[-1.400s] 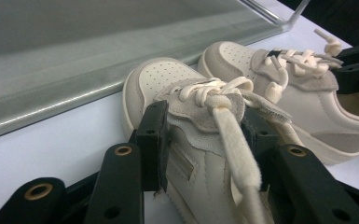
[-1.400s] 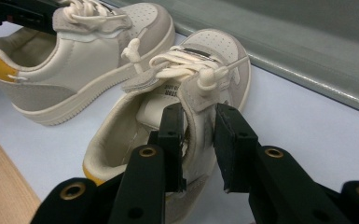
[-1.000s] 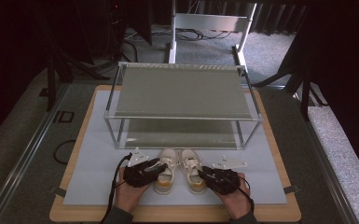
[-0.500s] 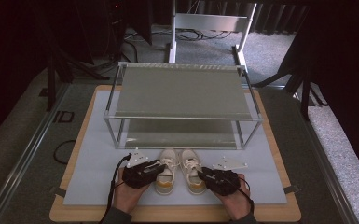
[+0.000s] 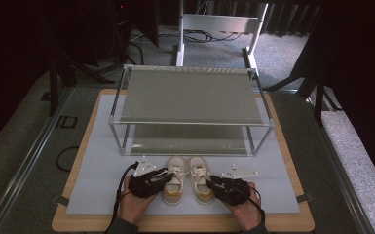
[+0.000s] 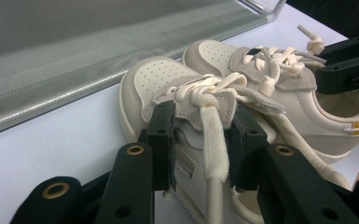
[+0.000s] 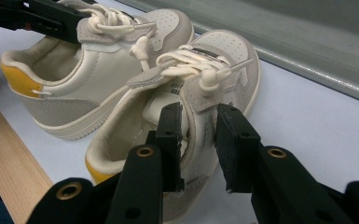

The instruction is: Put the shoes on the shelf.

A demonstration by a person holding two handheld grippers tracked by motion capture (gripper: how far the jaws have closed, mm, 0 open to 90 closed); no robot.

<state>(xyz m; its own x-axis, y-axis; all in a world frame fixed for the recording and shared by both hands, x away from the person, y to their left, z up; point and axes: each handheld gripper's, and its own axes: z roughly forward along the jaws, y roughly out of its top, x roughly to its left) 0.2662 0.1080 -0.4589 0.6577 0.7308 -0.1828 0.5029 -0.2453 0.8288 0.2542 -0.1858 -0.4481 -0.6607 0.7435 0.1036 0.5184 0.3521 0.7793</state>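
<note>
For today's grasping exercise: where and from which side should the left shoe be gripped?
Grip the left shoe by its outer side wall at the collar, one of the jaws inside the open mouth. Come from its outer side, as the left gripper does; the right shoe blocks the inner side.

Left gripper (image 5: 168, 174) and right gripper (image 5: 208, 181) held low, angled inward; left jaws just narrowed, right jaws nearly closed, both clamped.

No legible text on anything here.
</note>
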